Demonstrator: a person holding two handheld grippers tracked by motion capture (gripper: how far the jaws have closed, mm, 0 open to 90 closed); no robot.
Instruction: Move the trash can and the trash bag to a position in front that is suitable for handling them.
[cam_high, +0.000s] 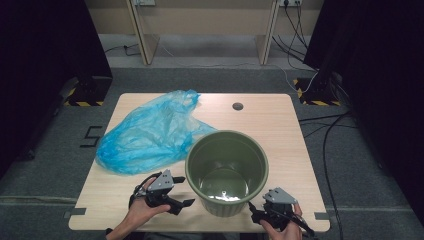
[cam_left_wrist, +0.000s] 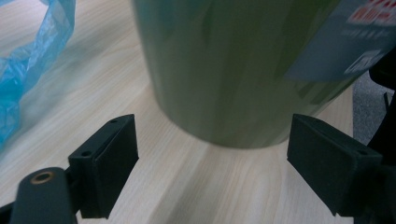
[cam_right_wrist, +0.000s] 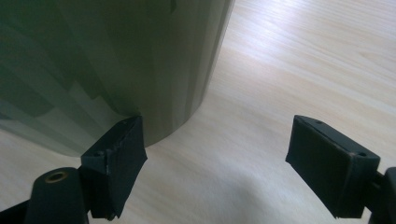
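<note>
An empty olive-green bucket (cam_high: 227, 167) stands on the wooden table (cam_high: 280, 125), near its front edge. A crumpled blue plastic bag (cam_high: 150, 132) lies to its left, touching the rim. My left gripper (cam_high: 185, 191) is open, just left of the bucket's base. In the left gripper view the bucket's wall (cam_left_wrist: 224, 70) rises close ahead of the open left gripper (cam_left_wrist: 219, 163), with the bag (cam_left_wrist: 23, 79) at the left. My right gripper (cam_high: 255, 210) sits at the bucket's front right. It is open (cam_right_wrist: 217, 163), with its left fingertip (cam_right_wrist: 119, 158) close beside the bucket's wall (cam_right_wrist: 107, 60).
A grey-blue label (cam_left_wrist: 345, 42) with red print is stuck on the bucket's side. A round cable hole (cam_high: 238, 106) sits at the table's back middle. Cables (cam_high: 325, 145) run over the floor at the right, and black stands (cam_high: 85, 90) flank the table.
</note>
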